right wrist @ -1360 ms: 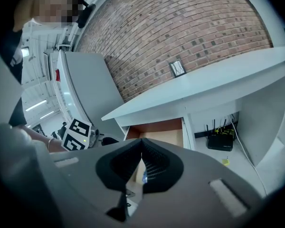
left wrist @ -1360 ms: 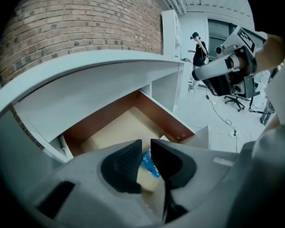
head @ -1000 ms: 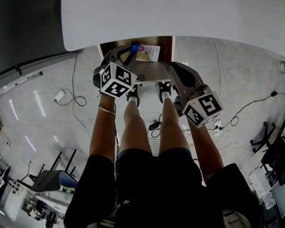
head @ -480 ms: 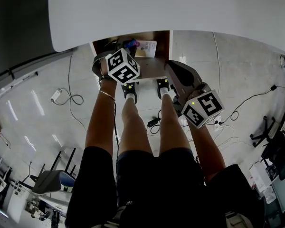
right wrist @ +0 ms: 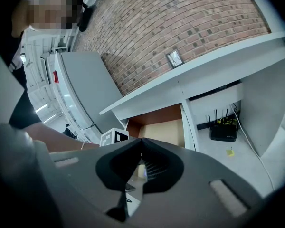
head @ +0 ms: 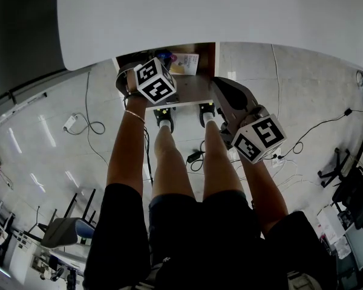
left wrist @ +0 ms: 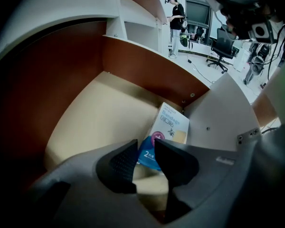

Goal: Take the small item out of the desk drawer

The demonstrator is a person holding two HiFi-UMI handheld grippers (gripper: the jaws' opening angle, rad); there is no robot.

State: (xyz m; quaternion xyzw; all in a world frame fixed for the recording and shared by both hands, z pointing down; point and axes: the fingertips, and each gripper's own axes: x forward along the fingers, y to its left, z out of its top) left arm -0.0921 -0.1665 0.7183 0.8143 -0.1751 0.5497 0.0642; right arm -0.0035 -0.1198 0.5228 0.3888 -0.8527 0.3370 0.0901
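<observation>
Lowering my left gripper [left wrist: 146, 152] into the open brown wooden drawer [left wrist: 85, 122], upper centre of the head view, I have just been spreading its jaws. The small blue packet [left wrist: 148, 160] shows between them, not yet pinched, so closing should come next. My right gripper [right wrist: 141, 161] is shut and empty.

Black shorts [head: 193, 222], white socks [head: 164, 127], thin wrist bracelet [head: 134, 115]; grey L tool [left wrist: 145, 148], R tool [right wrist: 141, 148] w/ b&w marker cubes [head: 155, 81] [head: 258, 138].
</observation>
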